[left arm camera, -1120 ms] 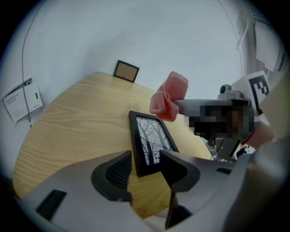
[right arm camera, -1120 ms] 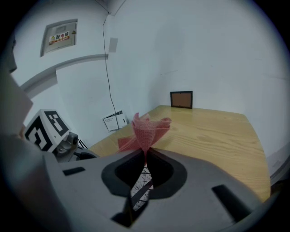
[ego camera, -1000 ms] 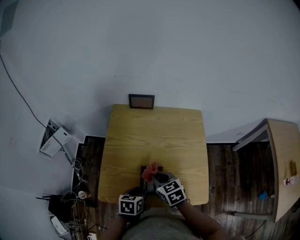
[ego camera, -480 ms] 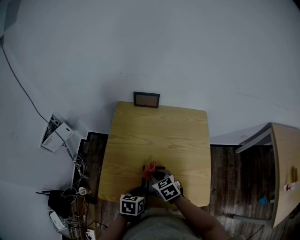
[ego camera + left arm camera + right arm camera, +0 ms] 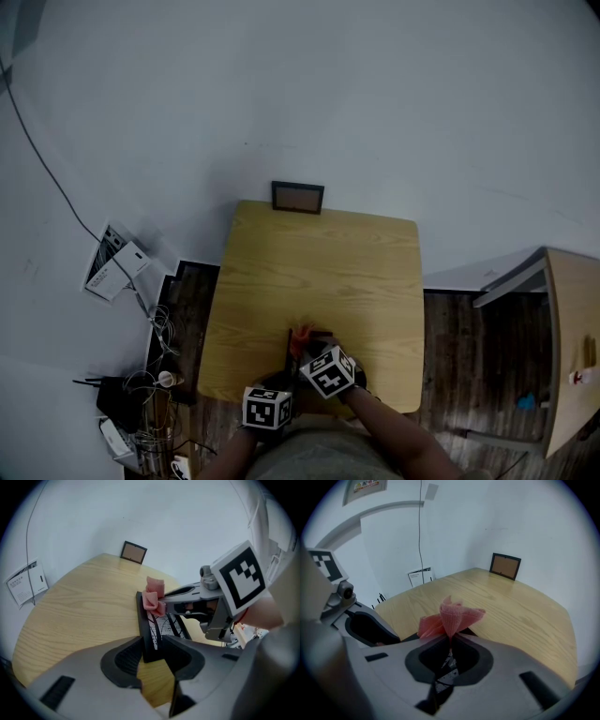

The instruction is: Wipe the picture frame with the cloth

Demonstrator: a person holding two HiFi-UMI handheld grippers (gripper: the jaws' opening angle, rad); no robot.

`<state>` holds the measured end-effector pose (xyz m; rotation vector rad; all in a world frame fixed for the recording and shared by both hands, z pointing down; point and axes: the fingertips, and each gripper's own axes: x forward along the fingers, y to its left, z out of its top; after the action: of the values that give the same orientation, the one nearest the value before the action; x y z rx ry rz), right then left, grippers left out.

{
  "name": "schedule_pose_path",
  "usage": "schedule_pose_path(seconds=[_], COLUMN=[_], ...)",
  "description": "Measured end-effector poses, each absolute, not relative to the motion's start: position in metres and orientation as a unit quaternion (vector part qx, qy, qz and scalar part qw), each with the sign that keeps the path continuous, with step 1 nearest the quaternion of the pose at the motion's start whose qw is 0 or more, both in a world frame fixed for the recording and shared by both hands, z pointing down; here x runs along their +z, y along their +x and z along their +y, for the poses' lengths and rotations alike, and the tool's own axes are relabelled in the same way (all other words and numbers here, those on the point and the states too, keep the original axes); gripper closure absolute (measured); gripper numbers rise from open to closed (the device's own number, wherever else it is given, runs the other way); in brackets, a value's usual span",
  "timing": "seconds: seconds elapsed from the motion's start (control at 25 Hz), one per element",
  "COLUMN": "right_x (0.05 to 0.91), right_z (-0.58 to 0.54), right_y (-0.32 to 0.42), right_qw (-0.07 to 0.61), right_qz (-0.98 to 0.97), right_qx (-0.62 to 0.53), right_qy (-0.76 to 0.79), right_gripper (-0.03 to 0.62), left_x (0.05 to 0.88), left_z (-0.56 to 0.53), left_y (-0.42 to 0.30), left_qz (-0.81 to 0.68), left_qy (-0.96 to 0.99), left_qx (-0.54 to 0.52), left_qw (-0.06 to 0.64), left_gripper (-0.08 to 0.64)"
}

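Observation:
A black picture frame stands on edge near the front of the wooden table. My left gripper has just been closing its jaws, and they now sit against both sides of the frame's lower corner. My right gripper is shut on a bunched pink cloth. That cloth rests at the frame's top edge, just beyond the left jaws. In the head view both grippers sit close together at the table's near edge, the left gripper beside the right gripper.
A second small brown picture leans on the wall at the table's far edge. Papers and a tangle of cables lie on the floor at the left. Another table stands at the right.
My right gripper has sunk and rolled a little, bringing the pink cloth down onto the frame's top. The left gripper has stayed where it was.

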<state>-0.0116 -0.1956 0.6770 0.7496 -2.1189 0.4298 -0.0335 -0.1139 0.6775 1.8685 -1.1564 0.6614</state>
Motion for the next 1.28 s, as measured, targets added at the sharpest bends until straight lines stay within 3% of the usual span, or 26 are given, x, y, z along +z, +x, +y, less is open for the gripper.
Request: schedule_pose_path(seconds=[0.8,1.28], right_x=[0.676,0.669], right_z=[-0.192,-0.189], right_y=[0.033,0.045], right_qw=[0.453,0.433], right_qz=[-0.816,-0.814], right_qx=[0.152,0.165], right_qy=[0.326,0.351], right_gripper=[0.578,0.578], left_x=[0.678,0.677], left_z=[-0.115,-0.116], left_y=[-0.032,-0.032], left_qz=[-0.474,-0.486], left_qy=[0.732,0.726], left_qx=[0.277,0.272], left_qw=[0.404,0.403], left_gripper=[0.436,0.439])
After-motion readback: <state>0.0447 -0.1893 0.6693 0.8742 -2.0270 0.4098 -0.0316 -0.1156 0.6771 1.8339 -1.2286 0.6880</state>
